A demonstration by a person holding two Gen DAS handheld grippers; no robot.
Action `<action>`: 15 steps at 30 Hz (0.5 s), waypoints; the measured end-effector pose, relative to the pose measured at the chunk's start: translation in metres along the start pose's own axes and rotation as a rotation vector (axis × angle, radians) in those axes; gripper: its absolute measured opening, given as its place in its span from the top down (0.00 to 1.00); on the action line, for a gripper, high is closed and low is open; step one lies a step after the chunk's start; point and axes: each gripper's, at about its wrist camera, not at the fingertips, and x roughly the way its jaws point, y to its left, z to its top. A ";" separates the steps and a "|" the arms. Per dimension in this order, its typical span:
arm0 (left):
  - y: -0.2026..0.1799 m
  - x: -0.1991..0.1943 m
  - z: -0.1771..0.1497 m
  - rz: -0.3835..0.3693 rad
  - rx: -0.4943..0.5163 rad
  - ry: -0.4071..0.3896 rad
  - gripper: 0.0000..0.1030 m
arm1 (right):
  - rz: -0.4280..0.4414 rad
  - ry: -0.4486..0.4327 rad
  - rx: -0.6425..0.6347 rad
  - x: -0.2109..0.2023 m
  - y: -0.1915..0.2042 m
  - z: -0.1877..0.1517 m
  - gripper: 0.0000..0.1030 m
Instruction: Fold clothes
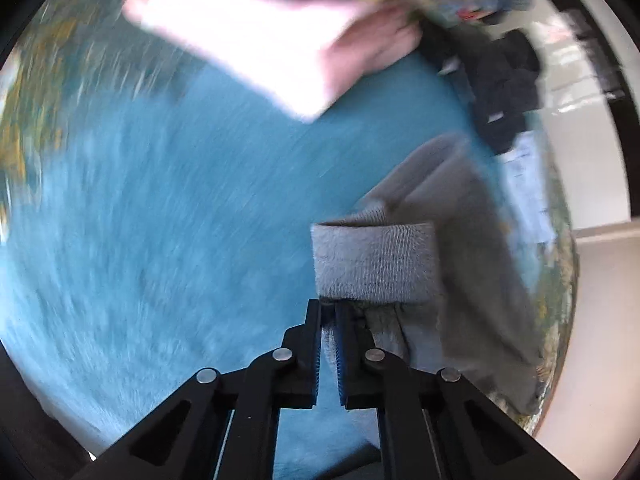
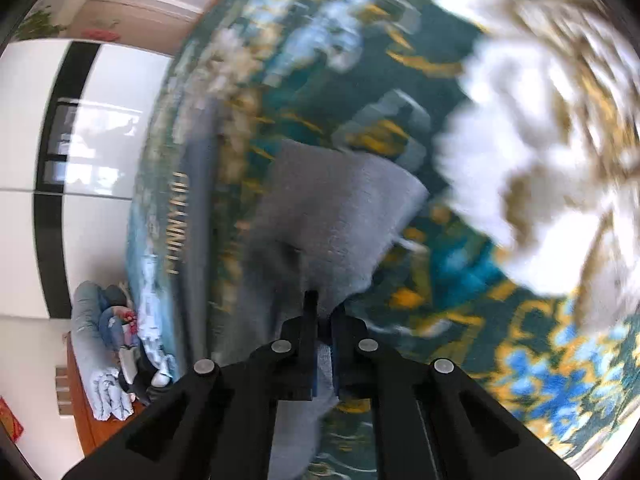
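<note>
My left gripper is shut on a grey garment just below its ribbed cuff, and the cloth hangs to the right over a teal blanket. My right gripper is shut on the grey garment, which stands up in front of the fingers above a patterned rug. Both views are blurred by motion.
A folded pink cloth lies at the top of the left wrist view, with a dark garment to its right. A pile of folded blue clothes sits at the lower left of the right wrist view. A white wall stands behind.
</note>
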 end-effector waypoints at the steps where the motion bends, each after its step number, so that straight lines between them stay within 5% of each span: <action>1: -0.011 -0.018 0.007 -0.056 0.009 -0.034 0.94 | 0.026 -0.023 -0.035 -0.009 0.014 0.004 0.96; 7: -0.023 -0.097 0.027 -0.150 0.058 -0.203 1.00 | 0.207 -0.200 -0.194 -0.087 0.071 0.021 0.96; 10: 0.002 -0.066 0.015 -0.075 0.047 -0.110 1.00 | 0.140 -0.177 -0.201 -0.088 0.047 0.014 0.96; 13: 0.020 -0.038 -0.004 -0.114 -0.027 0.004 0.99 | 0.019 -0.106 -0.148 -0.062 0.011 0.001 0.96; 15: 0.021 -0.026 -0.009 -0.143 -0.051 0.058 0.98 | 0.015 -0.088 -0.077 -0.052 -0.011 -0.004 0.96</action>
